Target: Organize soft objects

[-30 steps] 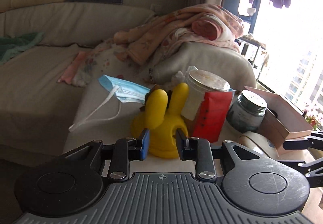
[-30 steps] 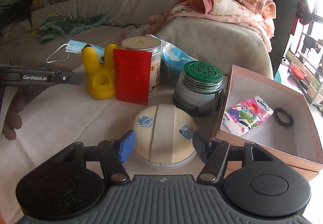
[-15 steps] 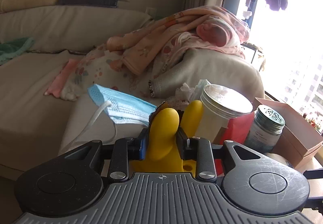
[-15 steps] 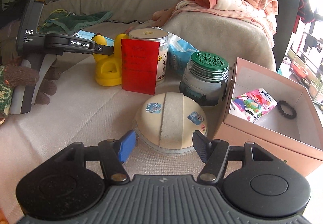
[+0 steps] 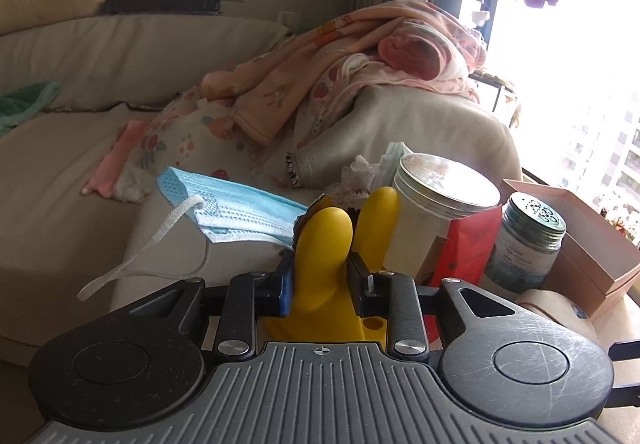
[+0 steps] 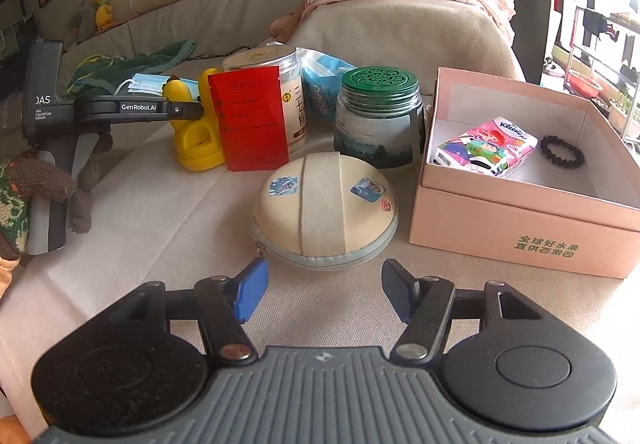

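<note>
Yellow rubbery toy (image 5: 324, 244), two rounded ears on a squat base, sat on the cloth-covered table (image 6: 168, 228), at the left of the clutter. Left gripper (image 5: 320, 280) was clamped on the nearer ear, pads pressed to both sides; toy's base seemed to be on the table, not yet lifted. Right gripper (image 6: 320, 284) stood wide, nothing between the jaws, just short of the round pouch (image 6: 324, 204).

Pink box (image 6: 520, 220), stiff card, matte, open-topped, held a glossy tissue pack (image 6: 486, 150) and a beaded bracelet (image 6: 562, 156). Judged: sorting was early. Two items were boxed; toy, pouch and mask (image 5: 236, 212) remained out.

Pouch: domed, cream fabric, zip round the rim, a strap across the top, two small stickers. Mask: pleated blue-white, limp, white ear loop trailing. Hard goods alongside: clear jar with metal lid (image 5: 448, 184), glass jar with perforated green lid (image 6: 380, 80), flat red packet (image 6: 250, 120). Probably not for the box.
</note>
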`<state>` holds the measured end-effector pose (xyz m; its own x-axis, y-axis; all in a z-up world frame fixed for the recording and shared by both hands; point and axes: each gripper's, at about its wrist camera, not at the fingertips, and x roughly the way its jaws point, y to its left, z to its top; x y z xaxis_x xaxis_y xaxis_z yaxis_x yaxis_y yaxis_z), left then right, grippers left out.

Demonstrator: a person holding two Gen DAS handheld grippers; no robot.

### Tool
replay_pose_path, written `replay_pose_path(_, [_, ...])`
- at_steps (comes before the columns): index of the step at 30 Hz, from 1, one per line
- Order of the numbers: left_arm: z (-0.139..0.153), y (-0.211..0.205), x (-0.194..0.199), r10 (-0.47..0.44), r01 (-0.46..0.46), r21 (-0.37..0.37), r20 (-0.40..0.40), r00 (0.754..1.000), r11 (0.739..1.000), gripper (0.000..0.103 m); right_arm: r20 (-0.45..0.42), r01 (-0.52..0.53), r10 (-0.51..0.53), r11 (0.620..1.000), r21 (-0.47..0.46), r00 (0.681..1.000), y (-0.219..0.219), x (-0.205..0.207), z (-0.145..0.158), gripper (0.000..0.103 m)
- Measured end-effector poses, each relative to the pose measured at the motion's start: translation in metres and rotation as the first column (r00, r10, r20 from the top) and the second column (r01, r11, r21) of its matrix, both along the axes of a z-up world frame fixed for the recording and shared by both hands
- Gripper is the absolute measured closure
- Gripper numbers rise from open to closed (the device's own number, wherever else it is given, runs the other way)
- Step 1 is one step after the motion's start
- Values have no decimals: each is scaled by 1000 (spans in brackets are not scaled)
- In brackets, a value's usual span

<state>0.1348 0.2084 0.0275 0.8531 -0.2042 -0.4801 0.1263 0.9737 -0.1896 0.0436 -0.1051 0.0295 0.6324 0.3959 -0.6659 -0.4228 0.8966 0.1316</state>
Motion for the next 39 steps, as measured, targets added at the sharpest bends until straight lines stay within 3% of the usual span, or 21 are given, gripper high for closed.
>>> replay_pose_path(5, [0, 17, 2, 101, -102, -110, -18, 995, 989, 62, 53, 7, -6, 1000, -19, 999, -4, -15, 3, 40])
replay_pose_path(8, [4, 12, -1, 119, -117, -49, 24, 993, 992, 61, 63, 16, -15, 1000, -18, 998, -10, -20, 4, 40])
replay_pose_path(10, [3, 7, 2, 84, -84, -24, 8, 996, 996, 62, 55, 25, -25, 1000, -6, 998, -14, -21, 3, 40])
replay_pose_path(17, [8, 8, 1, 28, -31, -55, -58, 998, 998, 74, 21, 42, -43, 999, 21, 999, -22, -21, -3, 40])
replay_pose_path(20, [15, 10, -17, 14, -21, -82, -84, 996, 996, 80, 23, 47, -47, 999, 23, 999, -24, -22, -3, 40])
replay_pose_path(25, [28, -3, -68, -48, 43, -126, -40, 998, 991, 86, 14, 55, -55, 998, 39, 998, -25, -21, -5, 40])
replay_pose_path(30, [25, -30, -106, -130, 124, -124, -41, 991, 984, 85, 0, 44, -44, 998, 40, 999, -21, -20, -7, 40])
replay_pose_path(34, [11, -47, -118, -210, 195, -143, -97, 973, 970, 75, -3, 33, -33, 999, 36, 999, -16, -21, -8, 40])
replay_pose_path(37, [10, -50, -129, -224, 213, -125, -86, 971, 969, 74, 3, 23, -23, 999, 33, 1000, -15, -24, -6, 40])
replay_pose_path(39, [13, -47, -135, -240, 222, -151, -112, 964, 963, 73, 12, 17, -18, 1000, 24, 1000, -14, -25, -4, 40])
